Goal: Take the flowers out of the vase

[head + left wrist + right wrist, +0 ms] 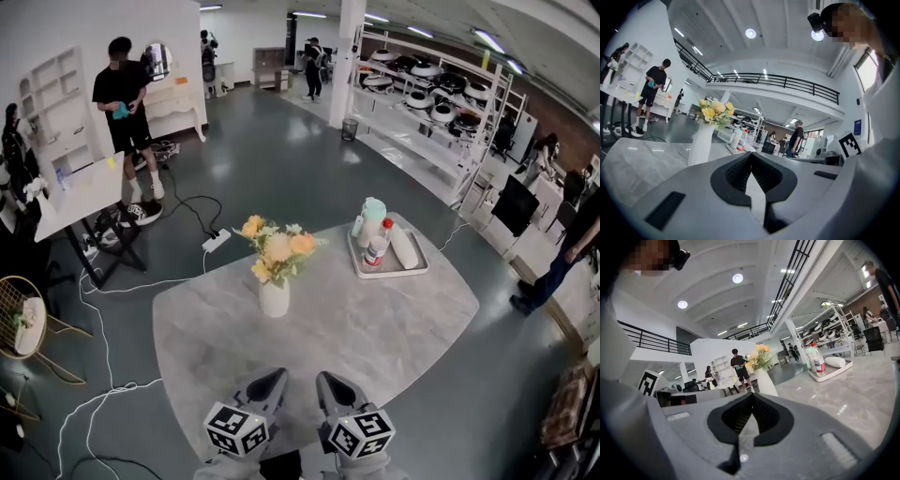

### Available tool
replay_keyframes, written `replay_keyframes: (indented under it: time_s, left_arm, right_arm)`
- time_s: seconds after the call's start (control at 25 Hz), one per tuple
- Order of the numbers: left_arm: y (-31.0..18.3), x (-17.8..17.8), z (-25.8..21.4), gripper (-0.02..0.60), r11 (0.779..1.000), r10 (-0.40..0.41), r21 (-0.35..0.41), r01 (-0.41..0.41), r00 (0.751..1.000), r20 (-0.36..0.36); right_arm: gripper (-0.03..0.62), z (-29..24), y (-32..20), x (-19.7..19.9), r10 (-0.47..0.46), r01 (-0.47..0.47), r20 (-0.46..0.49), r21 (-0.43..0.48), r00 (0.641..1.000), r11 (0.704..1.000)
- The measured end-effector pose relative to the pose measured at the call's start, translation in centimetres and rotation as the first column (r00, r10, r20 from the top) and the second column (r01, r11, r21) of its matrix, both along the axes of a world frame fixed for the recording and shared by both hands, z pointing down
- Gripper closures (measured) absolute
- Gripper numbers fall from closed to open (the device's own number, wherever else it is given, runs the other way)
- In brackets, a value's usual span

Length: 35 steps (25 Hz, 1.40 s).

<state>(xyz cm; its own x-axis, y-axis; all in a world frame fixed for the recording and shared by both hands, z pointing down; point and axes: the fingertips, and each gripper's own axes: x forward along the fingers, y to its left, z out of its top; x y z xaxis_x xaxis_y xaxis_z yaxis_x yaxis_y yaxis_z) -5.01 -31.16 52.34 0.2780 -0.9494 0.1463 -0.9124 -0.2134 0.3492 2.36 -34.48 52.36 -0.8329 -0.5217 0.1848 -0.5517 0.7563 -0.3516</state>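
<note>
Lighting: bright, even, from ceiling strip lights (490, 39) far behind the white vase (274, 298) and round ceiling lamps (750, 33) above it. Shadows: faint, soft, at the vase's foot. Glare: pale streaks on the marble tabletop (862, 390) right of the vase. Distortion: fisheye bending, black corners. Focus: left gripper (751, 154) and right gripper (751, 394) bodies soft; vase sharp.

Head view looks steeply down on the bench (375, 337) from its near edge. Both gripper views sit low, nearly level, facing across it. All three share the vase (274, 298) and tray (389, 274).
</note>
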Motion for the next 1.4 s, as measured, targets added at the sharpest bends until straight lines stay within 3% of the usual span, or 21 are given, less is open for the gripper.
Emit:
replay_keyframes:
  time_s: [0.28,1.0,1.24,1.4]
  left_arm:
    - [-3.7,-6.1,0.1,0.58,0.998,-0.068,0.01,0.068,0.998,0.01]
    - [-8.9,-13.3,-1.0,0.58,0.98,-0.195,0.041,0.195,0.981,-0.014]
    - [-10.0,-14.5,-1.1,0.58,0.97,-0.239,0.051,0.24,0.971,-0.012]
    - [-10.7,-15.4,-1.0,0.58,0.96,-0.273,0.06,0.273,0.962,-0.011]
  right_arm:
    - [0.594,-0.9,-5.7,-5.6,-0.028,0.028,-0.013,0.041,1.0,0.999]
    - [0.591,-3.9,-13.7,-13.1,-0.055,0.056,-0.008,0.135,0.998,0.989]
    - [0.359,-4.0,-14.6,-14.7,-0.112,0.113,-0.014,0.145,0.994,0.983]
    - [0.105,-3.6,-15.7,-15.4,-0.084,0.087,-0.027,0.162,0.996,0.983]
